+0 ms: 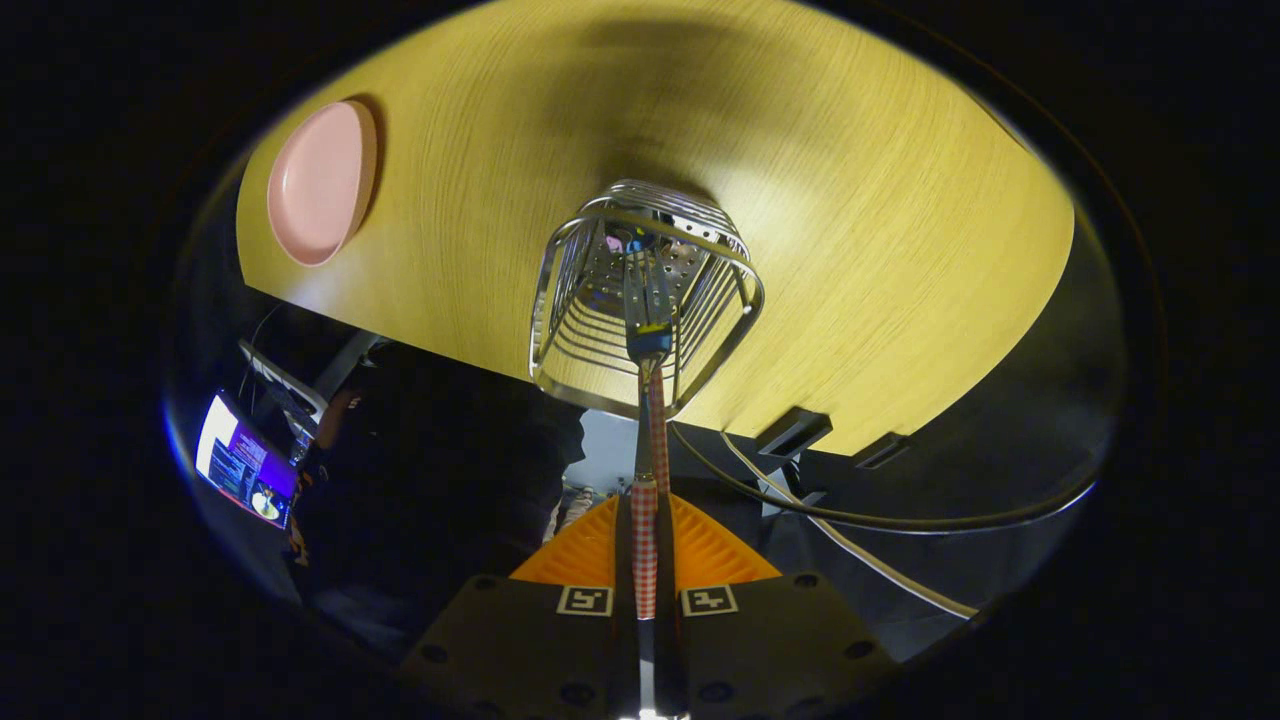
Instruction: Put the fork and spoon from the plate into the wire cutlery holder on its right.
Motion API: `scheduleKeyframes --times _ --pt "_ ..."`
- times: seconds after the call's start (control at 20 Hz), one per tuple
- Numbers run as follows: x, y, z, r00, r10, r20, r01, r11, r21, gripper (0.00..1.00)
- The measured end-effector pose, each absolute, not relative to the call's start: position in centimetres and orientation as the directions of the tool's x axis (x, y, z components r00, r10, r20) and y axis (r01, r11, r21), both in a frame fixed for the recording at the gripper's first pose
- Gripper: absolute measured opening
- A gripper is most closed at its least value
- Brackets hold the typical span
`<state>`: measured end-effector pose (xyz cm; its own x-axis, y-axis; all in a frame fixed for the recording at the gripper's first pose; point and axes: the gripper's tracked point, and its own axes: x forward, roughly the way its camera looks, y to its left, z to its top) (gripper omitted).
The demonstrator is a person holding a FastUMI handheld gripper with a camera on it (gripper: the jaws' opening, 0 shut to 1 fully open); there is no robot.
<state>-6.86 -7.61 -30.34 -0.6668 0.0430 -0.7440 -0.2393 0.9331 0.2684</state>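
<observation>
Centre frame: our gripper [645,560] clenches a checked-handled utensil [646,520], head-down inside wire cutlery holder [640,300] for release | pink plate [320,182] upper left, emptied.

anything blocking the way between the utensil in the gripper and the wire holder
Nothing visible does. The gripper is shut on the checkered-handled utensil, whose metal head already reaches down through the open top of the wire cutlery holder. The pink plate lies well off to the side on the wooden table.
</observation>
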Motion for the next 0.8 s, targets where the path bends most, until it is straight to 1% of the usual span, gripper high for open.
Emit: scheduleKeyframes --times 0.25,0.4,0.5,0.6,0.75,0.8 --pt "-5.4 -6.8 -31.5 -0.675 0.050 -0.736 -0.230 0.934 0.274 0.11" --pt "-5.3 -6.4 -31.6 -0.678 0.052 -0.733 -0.224 0.935 0.273 0.13" --pt "-5.3 -6.1 -31.7 -0.673 0.057 -0.737 -0.227 0.933 0.280 0.17" --pt "-5.0 -5.9 -31.6 -0.654 0.071 -0.753 -0.230 0.930 0.288 0.27" --pt "-4.3 -5.2 -31.4 -0.589 0.131 -0.798 -0.228 0.920 0.319 0.51" --pt "-4.3 -5.1 -31.1 -0.558 0.159 -0.815 -0.225 0.916 0.333 0.56"
